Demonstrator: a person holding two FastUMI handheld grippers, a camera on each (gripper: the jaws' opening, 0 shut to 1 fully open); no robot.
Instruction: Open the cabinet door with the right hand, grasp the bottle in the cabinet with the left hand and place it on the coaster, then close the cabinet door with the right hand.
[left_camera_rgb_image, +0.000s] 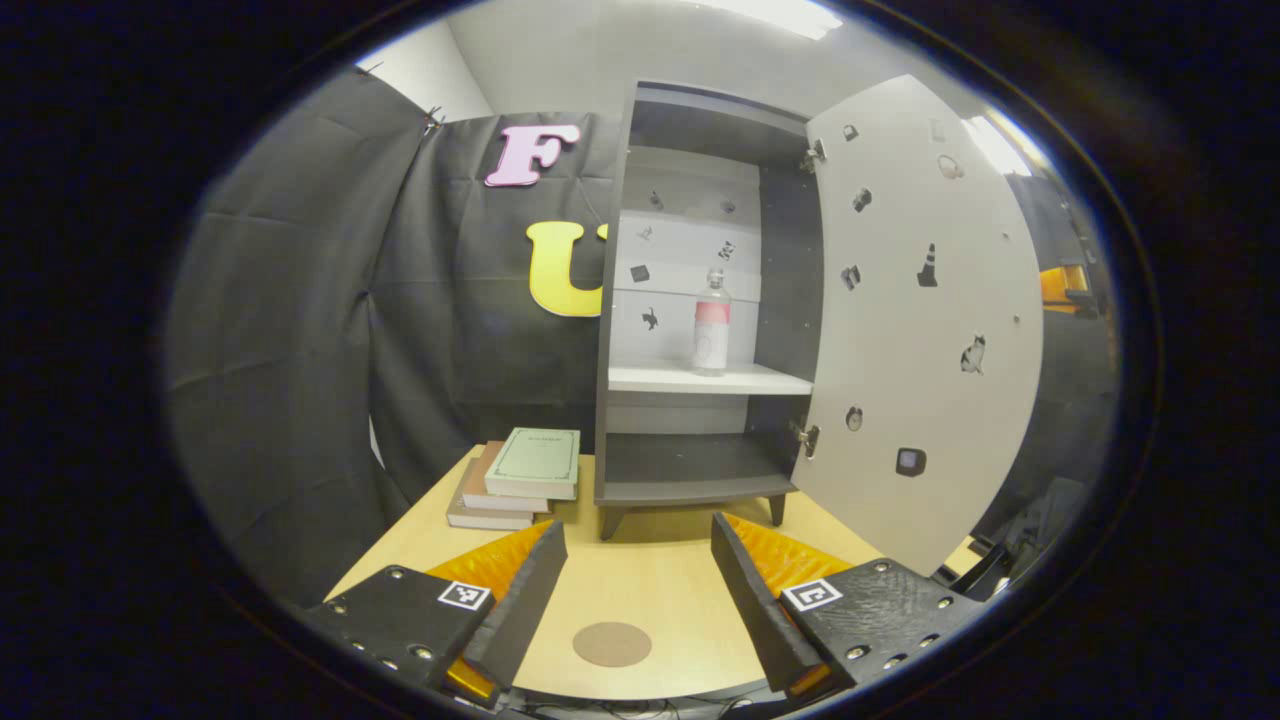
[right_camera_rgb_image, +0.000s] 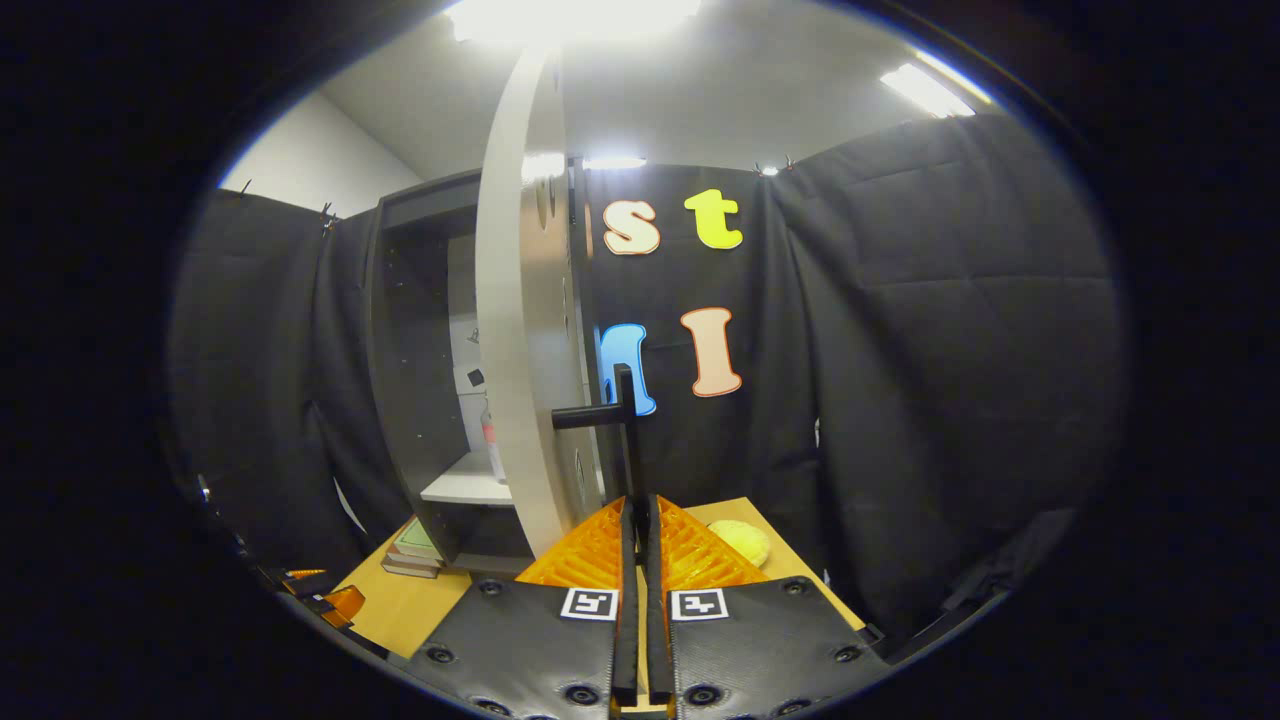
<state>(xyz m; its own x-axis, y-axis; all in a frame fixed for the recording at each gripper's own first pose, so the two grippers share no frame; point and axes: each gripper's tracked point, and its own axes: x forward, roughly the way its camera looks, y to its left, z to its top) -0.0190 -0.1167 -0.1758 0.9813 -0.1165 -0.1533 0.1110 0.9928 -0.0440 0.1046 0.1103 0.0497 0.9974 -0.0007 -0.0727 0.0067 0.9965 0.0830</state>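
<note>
The cabinet door stands swung wide, and the right tool is clamped narrow on the door handle. The bottle stands upright on the white shelf, at about twelve o'clock from the left tool, whose fingers gape wide. The coaster lies on the bench between those fingers. I'd hold the door steady while the left reaches straight in, low around the bottle's body.
</note>
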